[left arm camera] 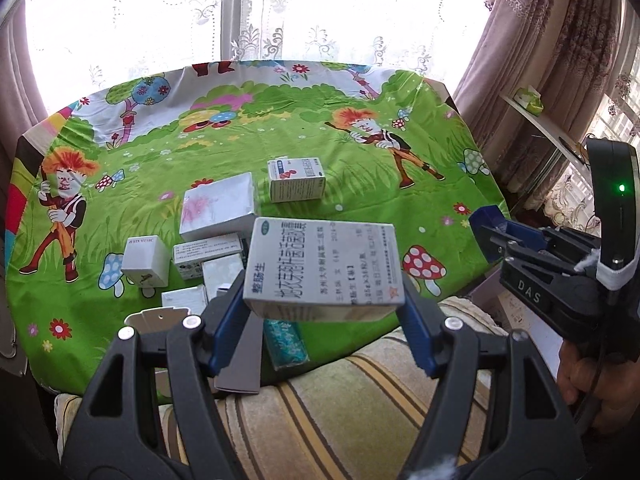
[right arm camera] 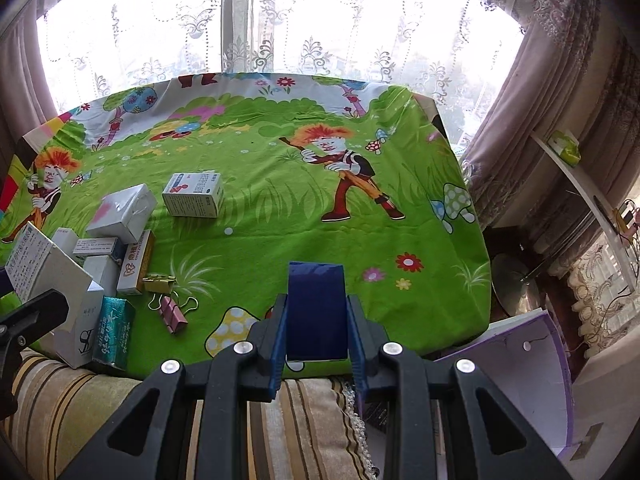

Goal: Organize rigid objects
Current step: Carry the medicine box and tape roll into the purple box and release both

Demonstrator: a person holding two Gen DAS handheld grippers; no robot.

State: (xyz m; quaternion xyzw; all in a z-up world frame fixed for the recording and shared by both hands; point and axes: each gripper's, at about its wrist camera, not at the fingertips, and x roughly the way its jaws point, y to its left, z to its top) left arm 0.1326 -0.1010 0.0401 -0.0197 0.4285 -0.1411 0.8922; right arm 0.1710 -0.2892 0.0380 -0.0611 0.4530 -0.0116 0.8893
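Observation:
My left gripper (left arm camera: 322, 300) is shut on a white medicine box (left arm camera: 324, 268) with Chinese print and holds it above the near table edge. The box also shows at the left edge of the right wrist view (right arm camera: 40, 264). My right gripper (right arm camera: 316, 320) is shut on a dark blue box (right arm camera: 316, 308) over the near edge of the green cartoon tablecloth (right arm camera: 300, 200). The right gripper shows in the left wrist view (left arm camera: 492, 240) at the right. Several small boxes (left arm camera: 208, 252) cluster on the cloth at the near left. One white and blue medicine box (left arm camera: 296, 180) stands apart farther back.
A teal packet (right arm camera: 114, 332), a yellow-orange box (right arm camera: 136, 264) and binder clips (right arm camera: 172, 308) lie near the front left edge. A striped cushion (right arm camera: 304, 420) lies below the grippers. A purple-edged white box (right arm camera: 520, 364) sits right of the table. Lace curtains (right arm camera: 320, 40) hang behind.

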